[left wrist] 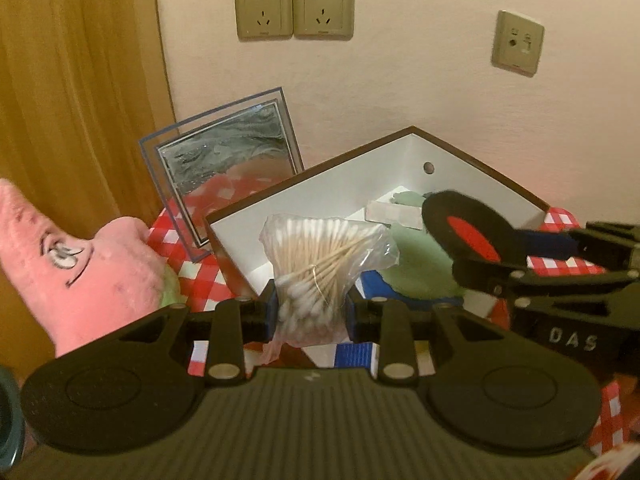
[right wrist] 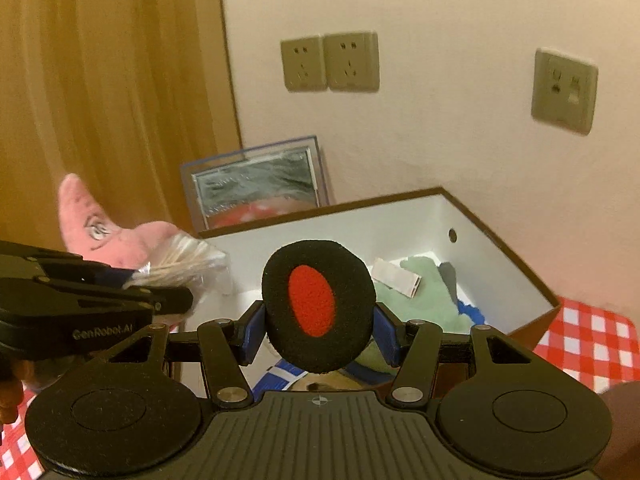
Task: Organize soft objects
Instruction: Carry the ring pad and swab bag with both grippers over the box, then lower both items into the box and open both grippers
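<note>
My left gripper point(left wrist: 310, 316) is partly closed, clamped on a clear bag of cotton swabs point(left wrist: 320, 264) at the near edge of the white box point(left wrist: 472, 156); my right gripper point(right wrist: 319, 330) stands about half open, gripping a black foam pad with a red centre point(right wrist: 318, 304) above that box. In the box I see a green plush point(right wrist: 424, 300), a blue item point(right wrist: 472, 312) and a small white packet point(right wrist: 396, 280). Outside it, on the red-checked cloth point(right wrist: 592, 344): a pink star plush point(left wrist: 68, 264) at left and a framed mirror point(left wrist: 228, 164) leaning on the wall.
</note>
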Tool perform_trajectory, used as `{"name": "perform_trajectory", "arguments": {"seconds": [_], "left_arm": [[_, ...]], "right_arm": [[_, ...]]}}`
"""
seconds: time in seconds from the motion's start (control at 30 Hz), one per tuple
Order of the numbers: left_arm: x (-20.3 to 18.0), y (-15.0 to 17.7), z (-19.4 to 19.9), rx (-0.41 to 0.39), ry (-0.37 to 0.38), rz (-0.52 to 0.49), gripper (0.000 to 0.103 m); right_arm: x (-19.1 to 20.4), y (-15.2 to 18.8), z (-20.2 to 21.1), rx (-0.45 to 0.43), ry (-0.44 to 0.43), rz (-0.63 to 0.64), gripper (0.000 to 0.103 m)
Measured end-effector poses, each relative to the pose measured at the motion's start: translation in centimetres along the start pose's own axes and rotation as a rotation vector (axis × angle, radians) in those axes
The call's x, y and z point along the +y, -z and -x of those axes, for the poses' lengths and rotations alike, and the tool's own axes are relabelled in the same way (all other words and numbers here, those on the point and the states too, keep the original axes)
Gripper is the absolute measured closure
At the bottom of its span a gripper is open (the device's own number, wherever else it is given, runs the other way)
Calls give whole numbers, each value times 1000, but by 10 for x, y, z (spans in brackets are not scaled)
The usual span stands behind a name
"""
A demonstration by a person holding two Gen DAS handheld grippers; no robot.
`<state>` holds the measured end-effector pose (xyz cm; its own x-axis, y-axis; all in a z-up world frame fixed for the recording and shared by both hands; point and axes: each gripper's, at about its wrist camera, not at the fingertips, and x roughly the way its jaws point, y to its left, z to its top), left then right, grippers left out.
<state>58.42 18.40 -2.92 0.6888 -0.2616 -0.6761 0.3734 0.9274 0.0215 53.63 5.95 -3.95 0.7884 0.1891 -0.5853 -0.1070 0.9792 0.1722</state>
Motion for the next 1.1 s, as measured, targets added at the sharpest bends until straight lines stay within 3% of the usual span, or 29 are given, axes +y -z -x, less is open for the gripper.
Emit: {"name": "perform_trajectory", "arguments": {"seconds": [0.4, 0.53, 0.6, 0.93, 1.1], "left_arm": [[9, -30, -81, 64, 30, -6, 72], [11, -35, -100, 73, 30, 13, 48], [13, -36, -107, 77, 34, 20, 43], [21, -34, -124, 92, 19, 25, 43], [30, -34, -121, 89, 18, 46, 43]], "right_arm": [[-29, -2, -73, 86, 24, -100, 46], [-32, -2, -84, 92, 22, -98, 46], [-35, -2, -89, 102, 16, -105, 46], [-39, -1, -105, 113, -10, -139, 45], [-44, -5, -101, 81, -3, -168, 30]]}}
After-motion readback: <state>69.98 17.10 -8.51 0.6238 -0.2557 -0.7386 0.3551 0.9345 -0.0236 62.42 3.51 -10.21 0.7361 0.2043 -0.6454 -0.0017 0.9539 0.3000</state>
